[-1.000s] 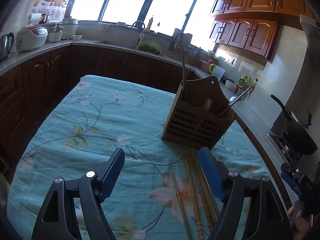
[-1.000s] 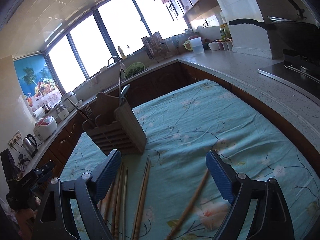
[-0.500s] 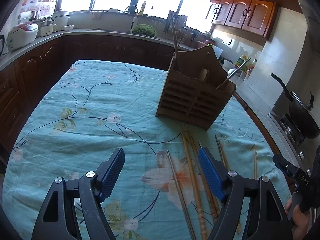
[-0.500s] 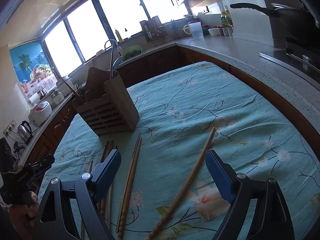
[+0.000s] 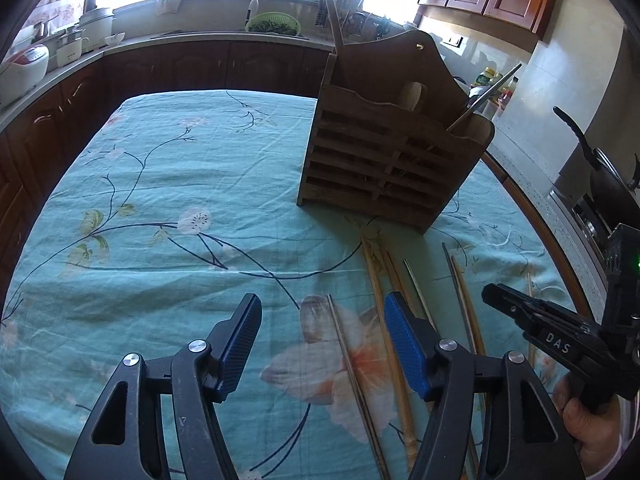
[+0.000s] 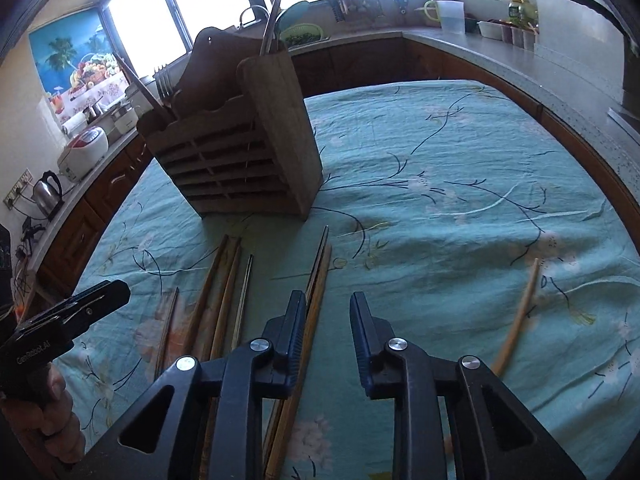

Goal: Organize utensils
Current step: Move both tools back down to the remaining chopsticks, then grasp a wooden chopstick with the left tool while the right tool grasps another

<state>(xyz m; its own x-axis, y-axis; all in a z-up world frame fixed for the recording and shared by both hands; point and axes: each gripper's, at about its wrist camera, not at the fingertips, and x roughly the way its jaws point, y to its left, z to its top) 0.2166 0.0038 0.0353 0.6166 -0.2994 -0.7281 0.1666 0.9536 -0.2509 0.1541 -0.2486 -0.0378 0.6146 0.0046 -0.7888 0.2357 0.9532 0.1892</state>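
A wooden utensil holder (image 5: 394,164) stands on the teal floral tablecloth (image 5: 180,184) with a few utensils in it; it also shows in the right wrist view (image 6: 240,148). Several wooden chopsticks (image 5: 384,320) lie on the cloth in front of it. My left gripper (image 5: 322,320) is open and empty, low over the cloth, a thin chopstick (image 5: 348,356) between its fingers. My right gripper (image 6: 326,314) is partly closed and empty, just right of a chopstick pair (image 6: 316,280). A lone chopstick (image 6: 518,312) lies to its right.
Dark wood cabinets and a counter (image 5: 160,40) wrap around the table, with a rice cooker (image 6: 86,148), kettle (image 6: 48,192) and a wok (image 5: 608,184) on the stove at right. The table's right edge (image 6: 592,160) is near the counter.
Both grippers have moved forward and lower toward the chopsticks and holder. My right gripper's jaws have narrowed. The left gripper stays open.
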